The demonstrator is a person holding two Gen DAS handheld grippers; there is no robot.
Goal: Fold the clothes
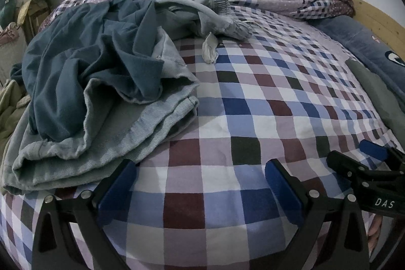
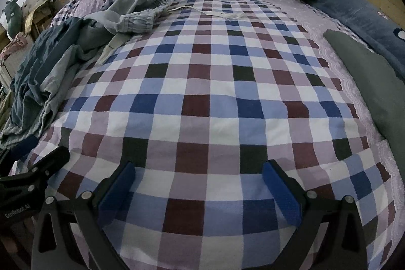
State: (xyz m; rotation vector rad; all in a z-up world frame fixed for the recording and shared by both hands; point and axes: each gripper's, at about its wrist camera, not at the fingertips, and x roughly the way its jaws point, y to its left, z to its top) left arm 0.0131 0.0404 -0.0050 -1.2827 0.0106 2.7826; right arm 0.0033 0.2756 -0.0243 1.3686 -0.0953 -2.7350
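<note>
left wrist: low over bed (image 1: 227, 118), facing headboard | right wrist: same, further right | shared: checked sheet

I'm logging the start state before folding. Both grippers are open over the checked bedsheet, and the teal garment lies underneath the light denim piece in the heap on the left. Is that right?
Not quite: the left wrist view shows the teal garment lying on top of the light denim piece, not under it. The rest holds: the left gripper and right gripper are both open over the checked bedsheet, heap on the left.
</note>
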